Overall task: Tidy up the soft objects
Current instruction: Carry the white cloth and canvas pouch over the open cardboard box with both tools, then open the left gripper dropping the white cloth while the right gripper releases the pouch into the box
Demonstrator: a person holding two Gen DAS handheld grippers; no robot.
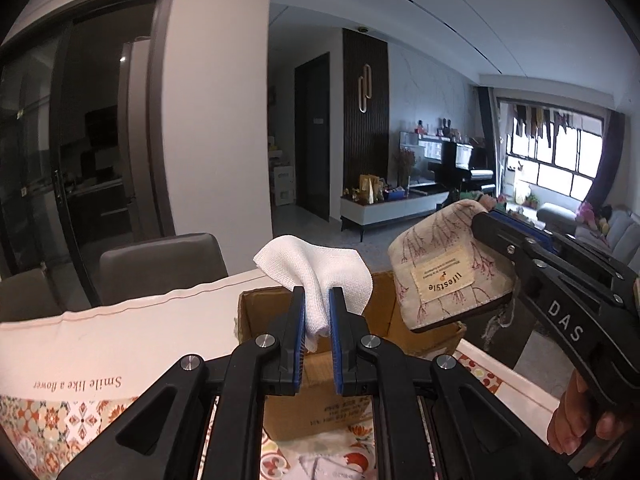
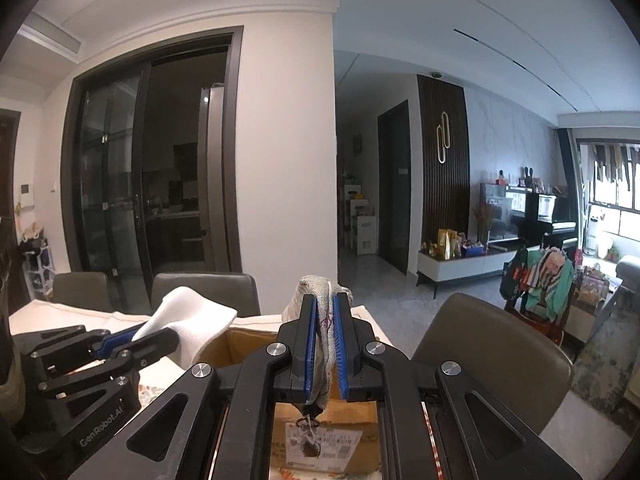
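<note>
My left gripper [image 1: 318, 300] is shut on a white cloth [image 1: 320, 272], which bunches up above the fingertips and hangs over an open cardboard box [image 1: 320, 396]. To its right, my right gripper [image 1: 486, 216] is shut on a beige fabric pouch [image 1: 444, 272] with a red branch print and a sewn label, held in the air by the box's right side. In the right wrist view the pouch [image 2: 320, 292] is pinched edge-on between the blue pads of the right gripper [image 2: 324, 300], above the box [image 2: 326, 444]. The left gripper [image 2: 136, 338] with the white cloth [image 2: 188, 320] shows at the left.
The box stands on a table with a patterned tablecloth [image 1: 60, 412]. Grey chairs [image 1: 160, 264] stand behind the table and another chair [image 2: 492, 356] at its right. A hand [image 1: 580, 420] holds the right gripper's handle.
</note>
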